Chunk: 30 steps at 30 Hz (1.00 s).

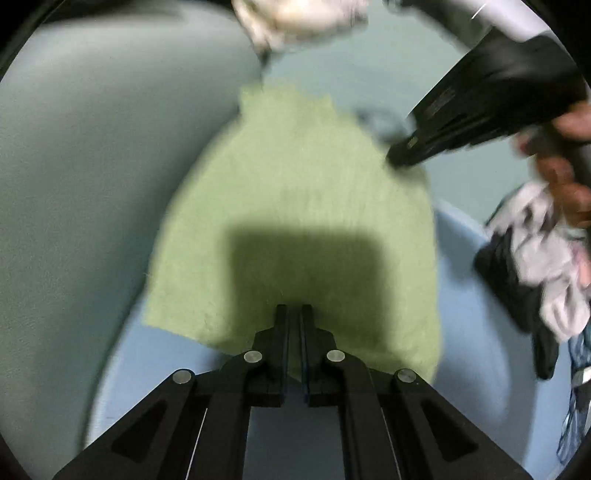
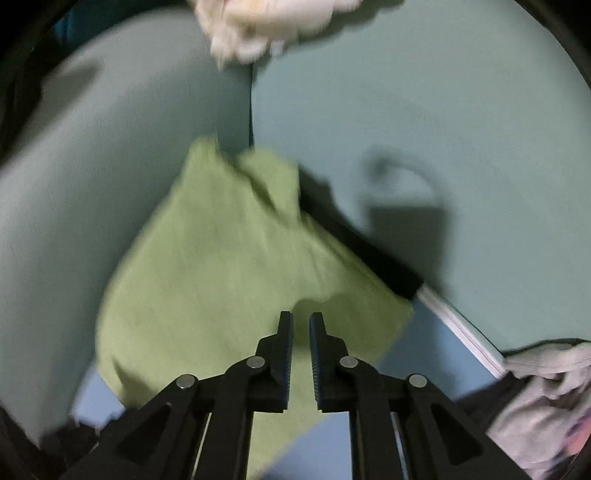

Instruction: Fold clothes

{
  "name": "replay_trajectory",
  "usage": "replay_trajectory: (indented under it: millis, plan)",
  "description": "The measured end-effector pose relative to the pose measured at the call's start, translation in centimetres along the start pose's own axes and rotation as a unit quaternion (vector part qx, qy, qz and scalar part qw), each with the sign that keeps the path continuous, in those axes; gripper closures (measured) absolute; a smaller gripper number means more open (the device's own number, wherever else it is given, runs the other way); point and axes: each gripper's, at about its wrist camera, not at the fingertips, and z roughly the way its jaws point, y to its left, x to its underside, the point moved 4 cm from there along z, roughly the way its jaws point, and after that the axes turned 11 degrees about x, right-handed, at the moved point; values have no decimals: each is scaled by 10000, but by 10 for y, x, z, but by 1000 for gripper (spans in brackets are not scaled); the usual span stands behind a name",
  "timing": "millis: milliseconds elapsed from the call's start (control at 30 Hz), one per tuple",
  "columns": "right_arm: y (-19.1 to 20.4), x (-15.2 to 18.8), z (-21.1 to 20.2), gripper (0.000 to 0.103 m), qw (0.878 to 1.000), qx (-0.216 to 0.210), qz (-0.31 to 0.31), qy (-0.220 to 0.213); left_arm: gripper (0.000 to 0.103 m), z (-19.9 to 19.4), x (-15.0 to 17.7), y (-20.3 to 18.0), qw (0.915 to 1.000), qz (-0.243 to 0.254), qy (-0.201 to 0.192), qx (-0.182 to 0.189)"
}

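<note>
Left tongs [image 1: 294, 314] closed, apparently gripping green cloth [image 1: 295, 192]; right tongs [image 2: 301, 321] slightly parted, empty above it.

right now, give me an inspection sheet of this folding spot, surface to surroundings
surface: pale teal cushioned seat, light blue sheet at its near edge
job's things: green fuzzy cloth spread on the seat, one corner rumpled in the right wrist view
clutter: cream crumpled garment at the far edge; grey and black clothes heap to the right
grippers: left gripper shut, above the green cloth, no fabric seen between its fingers; right gripper narrowly parted, nothing between its fingers
cables: nothing seen
surroundings: blurred; teal back cushion on the left
</note>
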Motion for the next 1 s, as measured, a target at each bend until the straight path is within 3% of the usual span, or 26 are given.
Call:
replay_trajectory:
  millis: [100, 233, 333, 433, 567, 633, 733, 833, 933, 1000]
  plan:
    - [1, 14, 26, 93, 9991, -22, -50, 422, 98, 10, 4, 6, 9999, -18, 171, 11]
    - [-4, 12, 40, 96, 9982, 281, 278, 442, 98, 10, 8, 12, 9998, -5, 202, 96]
    - [-15, 11, 28, 96, 9975, 356, 605, 91, 98, 6, 12, 10, 9997, 71, 251, 23]
    - [-25, 38, -10, 89, 9967, 454, 578, -342, 98, -4, 15, 7, 9996, 158, 221, -5]
    - [-33, 81, -4, 87, 9976, 211, 329, 570, 98, -14, 18, 3, 9996, 257, 150, 23]
    - [-27, 105, 5, 86, 9977, 119, 106, 666, 98, -4, 20, 7, 9993, 231, 291, 12]
    - [-19, 131, 10, 86, 9990, 217, -189, 356, 98, 10, 22, 12, 9990, 177, 406, 6]
    - [-26, 149, -12, 83, 9996, 212, -44, -171, 98, 6, 21, 14, 9992, 178, 365, -10]
    - [-16, 179, -44, 80, 9966, -481, -174, -639, 98, 8, 21, 13, 9991, 168, 356, -137]
    - [2, 202, -51, 76, 9945, -645, -476, -675, 98, 9, 20, 14, 9991, 92, 337, -222]
